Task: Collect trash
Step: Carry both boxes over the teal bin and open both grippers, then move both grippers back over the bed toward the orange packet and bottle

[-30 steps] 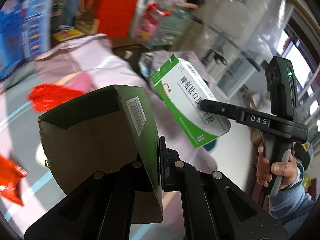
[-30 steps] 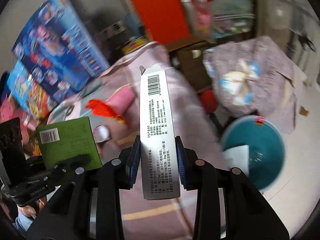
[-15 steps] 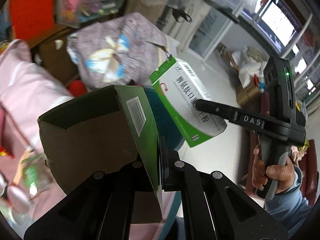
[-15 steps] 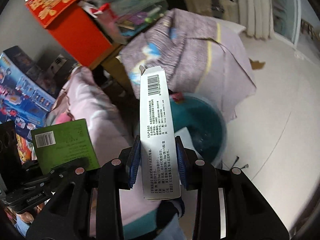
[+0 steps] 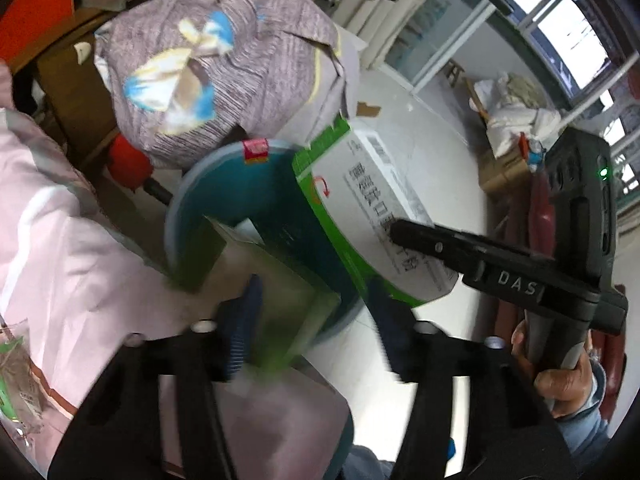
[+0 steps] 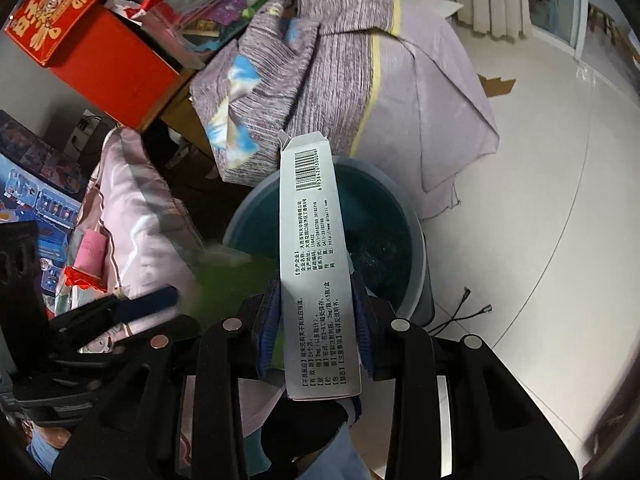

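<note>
Between my right pads: I am holding the right gripper (image 6: 316,320) clamped narrow on the white medicine carton (image 6: 316,272), pinching its two thin sides near the lower end, so most of it is sticking up and forward.
Left tool: I am holding the left gripper (image 5: 312,320) spread wide; the green box (image 5: 280,280) is showing as a motion-smeared shape between the fingers, and no pad seems to be touching it (loose, I judge).
Where the trash is sitting: both boxes are hanging above the teal bin (image 6: 384,232), the green one nearer its close rim.
Doing this step well: I am aiming to let the green box drop clear before moving the left tool away; for the carton, I am thinking of tipping its long end down over the middle of the opening, then parting the pads fully so it is not catching on the rim.
Materials: the carton is looking like thin, glossy card, long and flat, with an open flap at the top; the green box is squarer, brown inside.
Bin: round, smooth plastic, dark inside, pale rim.
Farther off: a striped purple cloth bundle (image 6: 328,60) is sagging against the bin's far side; shiny white floor tiles (image 6: 540,200) are stretching beyond.
</note>
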Action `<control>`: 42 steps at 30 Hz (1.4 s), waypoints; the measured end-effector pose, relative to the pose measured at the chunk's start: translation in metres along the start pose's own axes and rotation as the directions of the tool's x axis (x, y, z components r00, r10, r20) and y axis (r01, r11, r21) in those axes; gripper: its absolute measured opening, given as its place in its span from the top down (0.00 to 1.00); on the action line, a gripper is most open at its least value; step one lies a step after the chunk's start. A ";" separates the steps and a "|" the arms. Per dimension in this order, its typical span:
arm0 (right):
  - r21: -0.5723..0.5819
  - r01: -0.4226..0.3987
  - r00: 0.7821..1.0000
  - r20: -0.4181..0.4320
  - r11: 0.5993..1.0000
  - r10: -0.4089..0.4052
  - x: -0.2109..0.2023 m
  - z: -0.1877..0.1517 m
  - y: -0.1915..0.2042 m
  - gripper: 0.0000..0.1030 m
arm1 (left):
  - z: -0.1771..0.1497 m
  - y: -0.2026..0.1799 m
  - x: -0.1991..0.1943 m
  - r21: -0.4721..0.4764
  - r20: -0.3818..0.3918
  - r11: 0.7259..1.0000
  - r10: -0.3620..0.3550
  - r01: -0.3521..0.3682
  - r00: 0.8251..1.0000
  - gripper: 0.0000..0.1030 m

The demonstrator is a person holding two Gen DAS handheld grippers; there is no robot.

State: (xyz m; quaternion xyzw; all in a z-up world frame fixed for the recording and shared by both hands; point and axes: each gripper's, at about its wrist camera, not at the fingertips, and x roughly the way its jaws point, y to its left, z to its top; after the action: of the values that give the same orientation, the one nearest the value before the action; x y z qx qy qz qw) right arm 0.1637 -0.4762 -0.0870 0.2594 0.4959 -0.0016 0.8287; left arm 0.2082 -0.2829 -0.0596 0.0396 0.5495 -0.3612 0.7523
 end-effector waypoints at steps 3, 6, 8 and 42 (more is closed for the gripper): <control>0.005 -0.001 1.000 -0.010 1.000 0.001 0.005 0.001 0.000 0.69 | 0.001 0.006 -0.004 -0.020 0.006 1.000 -0.010 0.010 1.000 0.34; 0.002 0.000 1.000 -0.014 1.000 0.000 0.008 0.002 0.002 0.69 | -0.001 0.013 -0.009 -0.041 0.016 0.999 -0.006 0.006 1.000 0.28; -0.002 0.002 1.000 -0.016 1.000 -0.002 0.009 0.003 0.004 0.69 | -0.004 0.018 -0.013 -0.052 0.021 0.999 -0.006 0.007 1.000 0.24; -0.116 0.064 0.994 -0.083 0.991 -0.074 0.009 -0.032 0.106 0.25 | -0.091 0.075 -0.108 -0.137 0.141 0.990 0.059 -0.040 0.988 0.07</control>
State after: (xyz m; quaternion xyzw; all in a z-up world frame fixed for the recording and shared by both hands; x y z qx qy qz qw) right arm 0.1692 -0.3683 -0.0612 0.1946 0.5395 0.0092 0.8191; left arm 0.1648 -0.1325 -0.0280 -0.0234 0.5151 -0.3067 0.8000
